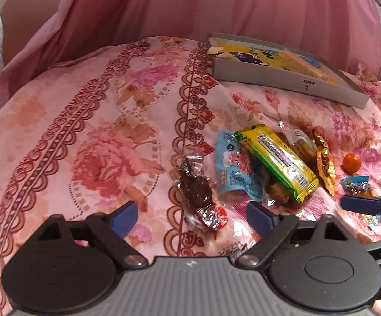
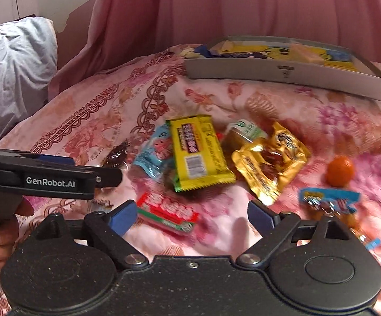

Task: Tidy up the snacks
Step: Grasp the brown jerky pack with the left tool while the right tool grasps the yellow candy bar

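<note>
A glossy yellow rectangular snack packet (image 2: 199, 151) lay on the floral pink bedspread (image 2: 282, 100), in front of a shallow grey cardboard box (image 2: 282, 72) holding yellow-and-blue packets. Both the left gripper (image 1: 191, 217) and right gripper (image 2: 190, 217) gaped, holding nothing.

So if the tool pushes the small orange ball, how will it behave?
The orange ball looks round and smooth, so it would probably roll away rather than slide. The floral bedcover looks soft and uneven, which may slow it. It lies apart from the packets, so nothing nearby would stop it.
</note>
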{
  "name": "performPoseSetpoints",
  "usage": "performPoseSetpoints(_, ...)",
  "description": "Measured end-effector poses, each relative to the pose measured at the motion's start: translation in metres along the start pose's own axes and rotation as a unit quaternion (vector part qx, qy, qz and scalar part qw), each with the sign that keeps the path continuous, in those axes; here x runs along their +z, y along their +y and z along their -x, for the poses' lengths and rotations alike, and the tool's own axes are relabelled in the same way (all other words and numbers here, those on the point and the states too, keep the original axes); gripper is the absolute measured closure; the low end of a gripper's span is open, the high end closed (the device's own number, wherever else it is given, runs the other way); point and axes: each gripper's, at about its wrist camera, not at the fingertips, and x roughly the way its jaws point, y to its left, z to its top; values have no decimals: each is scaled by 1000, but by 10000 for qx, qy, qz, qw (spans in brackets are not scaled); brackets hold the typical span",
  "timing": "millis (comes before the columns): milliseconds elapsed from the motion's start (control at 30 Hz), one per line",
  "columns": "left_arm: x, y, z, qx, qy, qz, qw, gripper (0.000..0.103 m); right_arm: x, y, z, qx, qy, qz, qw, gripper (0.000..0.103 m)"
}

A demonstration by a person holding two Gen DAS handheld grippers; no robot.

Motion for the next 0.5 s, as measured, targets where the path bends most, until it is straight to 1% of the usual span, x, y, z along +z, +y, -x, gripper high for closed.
performPoseSetpoints(67,2,1,-3,-75,10,-2,10000,21,4,4,-3,-66,-86,112,9999,17)
performPoseSetpoints(167,5,2,-9,-142,37,-39,9999,27,11,6,-8,-200,-239,382,9988,21)
performPoseSetpoints(267,6,3,-13,-179,48,-37,9998,32,21,2,-18,-183,-225,483,9984,28)
performPoseSetpoints(333,6,4,-14,-188,57,-1,9998,34,27,-2,-23,-147,-213,531,9983,30)
performPoseSetpoints(500,6,6,-17,-178,56,41,9998,34,40,-7,-39,-35,-165,549,9984,33)
